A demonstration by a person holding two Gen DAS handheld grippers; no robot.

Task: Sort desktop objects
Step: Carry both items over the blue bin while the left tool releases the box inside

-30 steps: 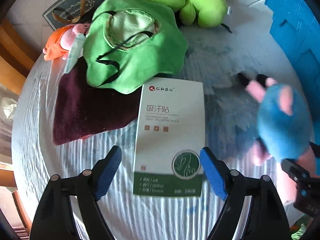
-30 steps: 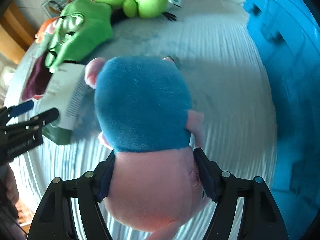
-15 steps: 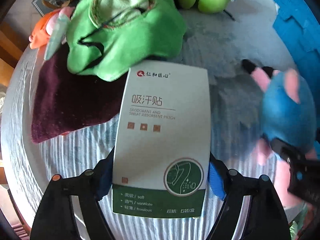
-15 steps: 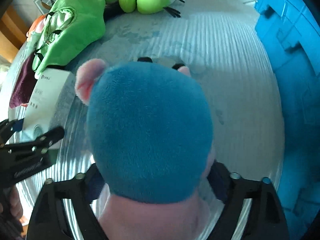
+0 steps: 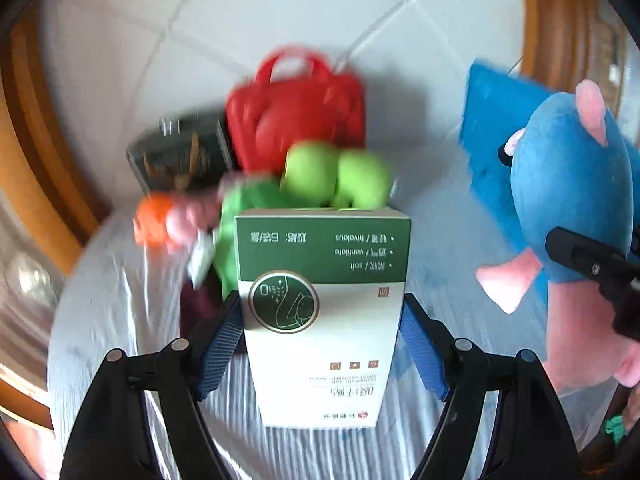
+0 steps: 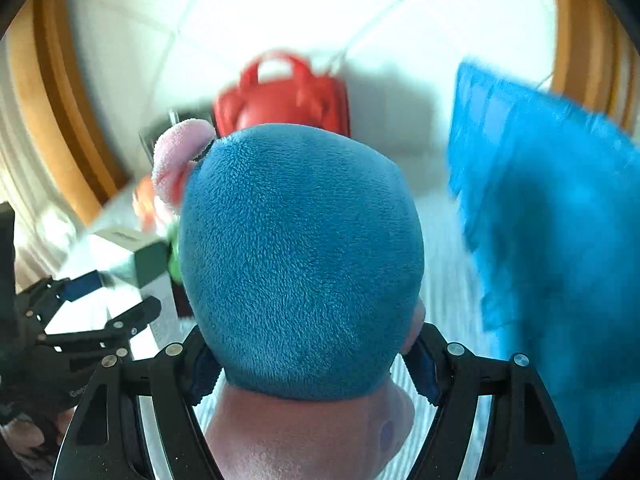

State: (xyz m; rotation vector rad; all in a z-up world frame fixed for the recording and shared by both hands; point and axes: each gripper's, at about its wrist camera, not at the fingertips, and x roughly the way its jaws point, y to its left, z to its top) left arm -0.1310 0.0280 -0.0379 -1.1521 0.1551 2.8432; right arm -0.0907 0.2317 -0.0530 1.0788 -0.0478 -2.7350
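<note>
Left gripper (image 5: 322, 344) pinches a white-and-green cardboard box (image 5: 322, 300) by its sides, held clear above the striped round table (image 5: 100, 312). Right gripper (image 6: 310, 364) clamps a blue-and-pink plush toy (image 6: 300, 256), also aloft. Beyond: red plastic basket (image 5: 298, 120), blue crate (image 6: 552, 216), green plush (image 5: 336, 176).

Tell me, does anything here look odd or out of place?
Nothing looks spilled or broken. The one oddity: the white-and-green box, gripped between the left gripper pads, shows its print upside down in the left wrist view. The blue plush toy sits firmly in the right gripper. The background is too blurred to judge.
</note>
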